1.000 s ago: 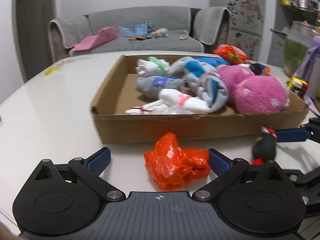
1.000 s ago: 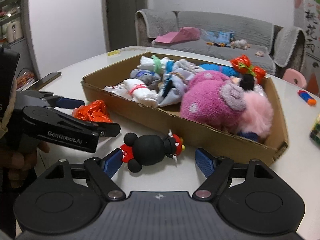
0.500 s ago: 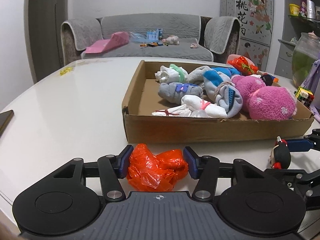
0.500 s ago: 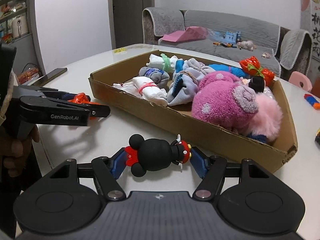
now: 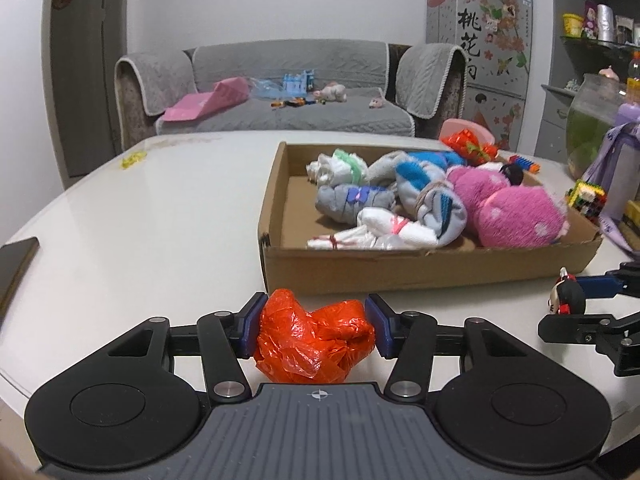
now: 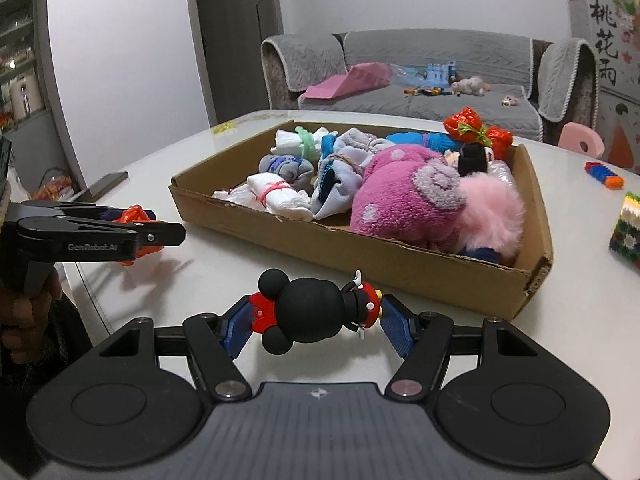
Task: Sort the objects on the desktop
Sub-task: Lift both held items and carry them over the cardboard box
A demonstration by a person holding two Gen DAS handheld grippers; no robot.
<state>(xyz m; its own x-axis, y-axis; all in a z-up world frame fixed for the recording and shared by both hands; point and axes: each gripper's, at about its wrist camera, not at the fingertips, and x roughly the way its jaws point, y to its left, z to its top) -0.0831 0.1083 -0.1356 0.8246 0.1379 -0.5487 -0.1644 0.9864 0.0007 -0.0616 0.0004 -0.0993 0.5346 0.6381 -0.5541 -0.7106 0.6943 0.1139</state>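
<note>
My left gripper (image 5: pixel 316 330) is shut on a crumpled orange plastic bag (image 5: pixel 314 342) and holds it off the white table, left of the cardboard box (image 5: pixel 420 270). My right gripper (image 6: pixel 316 320) is shut on a black mouse figurine (image 6: pixel 312 312) with a red bow, held above the table in front of the box (image 6: pixel 360 256). The left gripper (image 6: pixel 132 228) with the bag (image 6: pixel 134 216) shows at the left of the right wrist view. The figurine (image 5: pixel 566 298) shows at the right of the left wrist view. The box holds rolled socks (image 5: pixel 384 232) and a pink plush toy (image 5: pixel 516 216).
A dark phone (image 5: pixel 16 258) lies at the table's left edge. A multicoloured block cube (image 5: pixel 588 200), a purple bag and a glass jar (image 5: pixel 592 124) stand right of the box. A blue-orange toy (image 6: pixel 604 174) lies behind the box. A grey sofa stands beyond the table.
Both grippers closed from open, the left onto the orange bag and the right onto the mouse figurine. Both have since lifted and pulled back from the box.
</note>
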